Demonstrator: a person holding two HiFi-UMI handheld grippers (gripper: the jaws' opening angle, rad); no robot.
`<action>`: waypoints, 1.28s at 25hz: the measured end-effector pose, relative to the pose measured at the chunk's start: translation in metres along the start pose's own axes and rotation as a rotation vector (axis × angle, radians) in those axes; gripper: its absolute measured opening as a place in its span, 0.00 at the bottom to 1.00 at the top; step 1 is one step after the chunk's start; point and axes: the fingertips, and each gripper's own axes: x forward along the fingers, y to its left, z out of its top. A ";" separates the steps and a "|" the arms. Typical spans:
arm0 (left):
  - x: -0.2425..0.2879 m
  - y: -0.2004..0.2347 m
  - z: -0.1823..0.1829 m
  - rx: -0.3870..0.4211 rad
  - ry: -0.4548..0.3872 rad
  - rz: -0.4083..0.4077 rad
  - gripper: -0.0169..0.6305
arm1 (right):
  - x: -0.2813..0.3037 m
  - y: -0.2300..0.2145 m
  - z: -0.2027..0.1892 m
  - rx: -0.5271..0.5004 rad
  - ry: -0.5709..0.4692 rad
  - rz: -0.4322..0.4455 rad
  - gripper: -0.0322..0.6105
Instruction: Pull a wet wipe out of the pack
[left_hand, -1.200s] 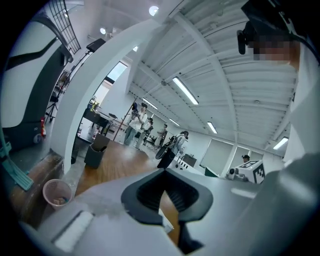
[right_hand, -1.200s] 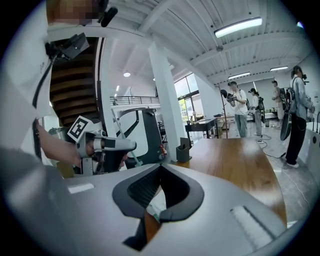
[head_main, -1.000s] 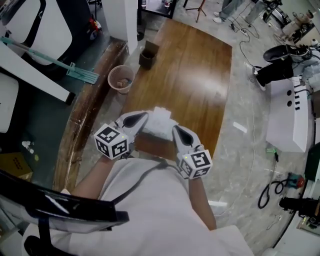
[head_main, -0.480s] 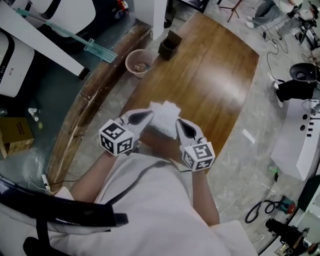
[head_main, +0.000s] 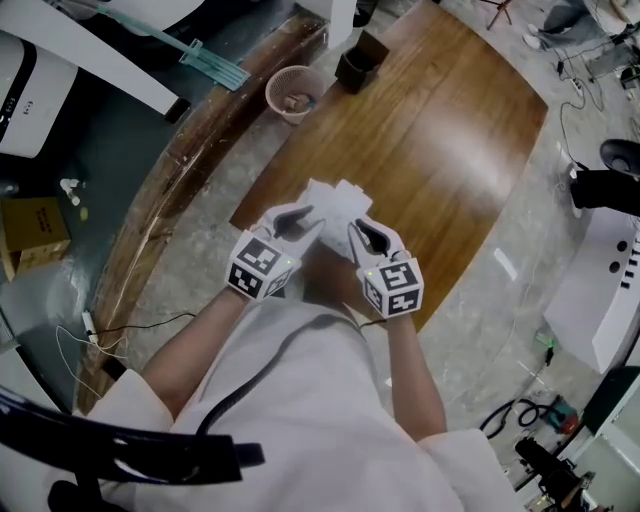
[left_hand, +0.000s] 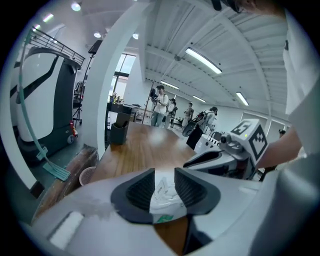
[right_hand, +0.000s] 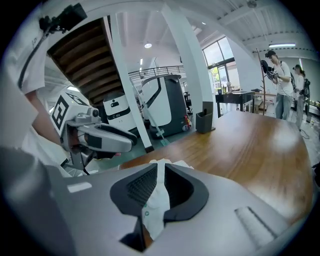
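**Item 1, wet wipe pack** (head_main: 335, 198). White, crumpled along its top, with a small green mark on the film. We find it in front of the person, over the near end of the table, carried between the two grippers. We cannot tell whether it touches the wood.

**Item 2, left gripper** (left_hand: 164, 172). Its jaws have just been opening and stand fairly wide. In the left gripper view we see the pack's body filling the gap, white film against both ribbed pads. We list the gripper as holding the pack by its left end. Its marker cube (head_main: 262, 268) faces up.

**Item 3, right gripper** (right_hand: 161, 167). Its jaws are narrow, pinched on a thin white fold of the pack that runs up between the pads and hangs below them. Its marker cube (head_main: 392, 288) sits just beside the person's wrist.

**Item 4, table** (head_main: 430, 130). Long, glossy brown wood with a rounded far end. We see its surface bare apart from the entry below.

**Item 5, dark bin** (head_main: 360, 62). Upright at the table's far corner.

**Item 6, pink basket** (head_main: 297, 92). Round and open-topped, off the table, just beside its far left edge.

**Item 7, surroundings.** We note a teal long-handled mop (head_main: 190, 50) leaning at the upper left, and a cardboard box (head_main: 35, 222) on the floor well to the left. Black cables (head_main: 520, 410) lie on the floor to the right. Several people (left_hand: 160, 102) stand beyond the table's far end.
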 end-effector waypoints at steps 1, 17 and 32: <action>0.007 -0.002 -0.006 0.015 0.019 0.005 0.24 | 0.001 -0.001 -0.003 0.002 0.008 0.001 0.13; 0.055 0.001 -0.046 0.137 0.138 0.066 0.17 | -0.005 -0.012 -0.019 0.026 0.041 -0.030 0.14; 0.049 0.030 -0.045 -0.004 0.128 0.110 0.03 | 0.015 -0.002 -0.035 0.007 0.109 -0.017 0.17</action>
